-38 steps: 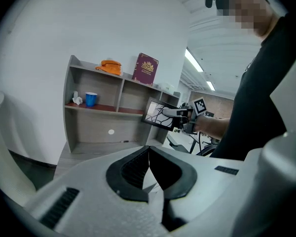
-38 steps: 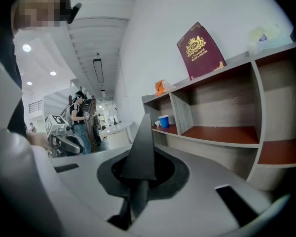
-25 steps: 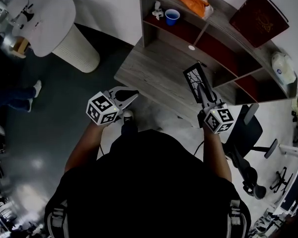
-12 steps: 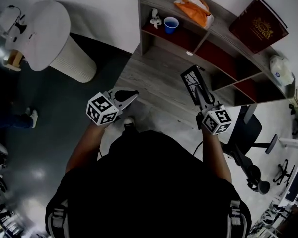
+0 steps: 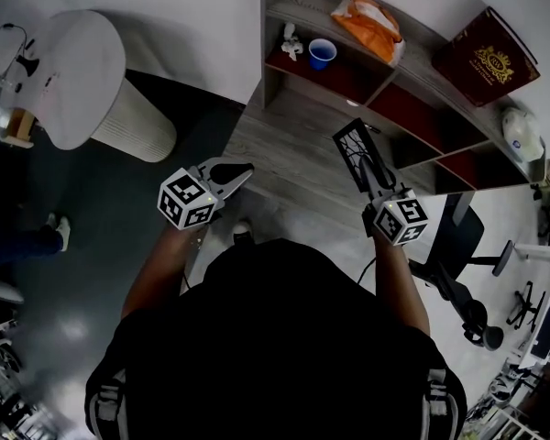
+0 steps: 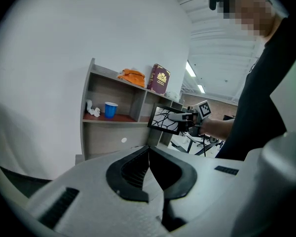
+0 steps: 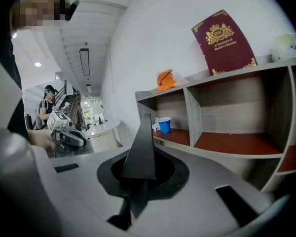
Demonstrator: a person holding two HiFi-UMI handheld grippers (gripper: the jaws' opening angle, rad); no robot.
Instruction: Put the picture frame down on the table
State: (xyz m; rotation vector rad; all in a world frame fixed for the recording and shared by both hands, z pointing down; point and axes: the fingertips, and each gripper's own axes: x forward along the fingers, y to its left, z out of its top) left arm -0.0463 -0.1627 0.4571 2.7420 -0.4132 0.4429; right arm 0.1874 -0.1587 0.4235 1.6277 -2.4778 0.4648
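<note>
My right gripper (image 5: 378,180) is shut on the picture frame (image 5: 354,151), a black frame with a white branch pattern, held above the grey wooden table (image 5: 284,145). In the right gripper view the frame (image 7: 141,152) stands edge-on between the jaws. The left gripper view shows the frame (image 6: 164,119) from the side, with the right gripper (image 6: 186,116) holding it. My left gripper (image 5: 234,172) hovers at the table's near left edge, jaws shut with nothing between them.
A shelf unit (image 5: 385,81) stands on the table's far side, with a blue cup (image 5: 322,53), an orange bag (image 5: 371,21), a dark red book (image 5: 490,58) and a white object (image 5: 521,131). A white round stand (image 5: 92,81) is at left, an office chair (image 5: 458,246) at right.
The view has shifted slightly. Both grippers keep nearly the same pose, and the frame stays held over the table.
</note>
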